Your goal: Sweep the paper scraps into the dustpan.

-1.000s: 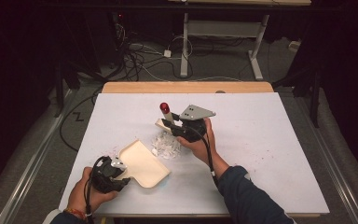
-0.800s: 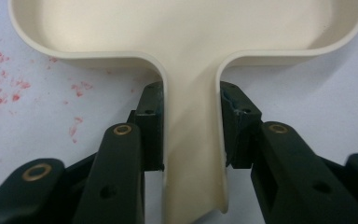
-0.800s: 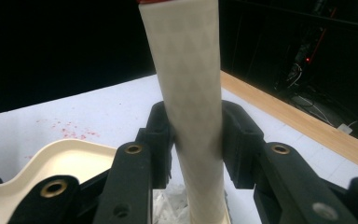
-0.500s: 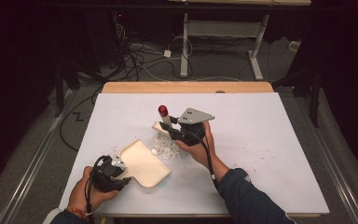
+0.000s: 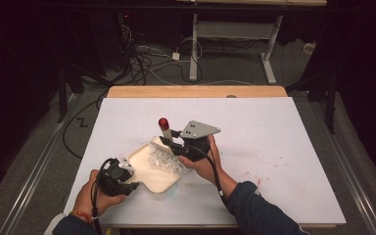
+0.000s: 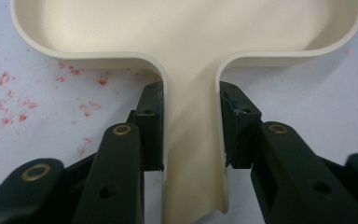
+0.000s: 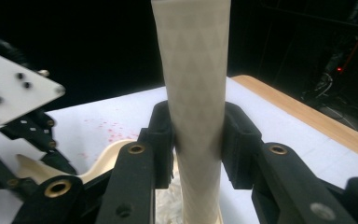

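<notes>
Left gripper (image 6: 193, 140) jaws clamped on dustpan (image 6: 186, 46) handle — right gripper (image 7: 198, 140) jaws clamped on brush handle (image 7: 196, 93), bristles in pan.

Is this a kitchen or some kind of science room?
Probably a lab or workshop, not a kitchen. The white table stands in a dark room, loose cables sprawl on the floor behind it, and a person works with a hand-held claw in each hand instead of bare fingers.

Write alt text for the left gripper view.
The left claw is shut on the handle of a cream dustpan, one black jaw pressed against each side of the handle. The pan's wide tray spreads across the top, resting on a white table with red specks at the left.
</notes>
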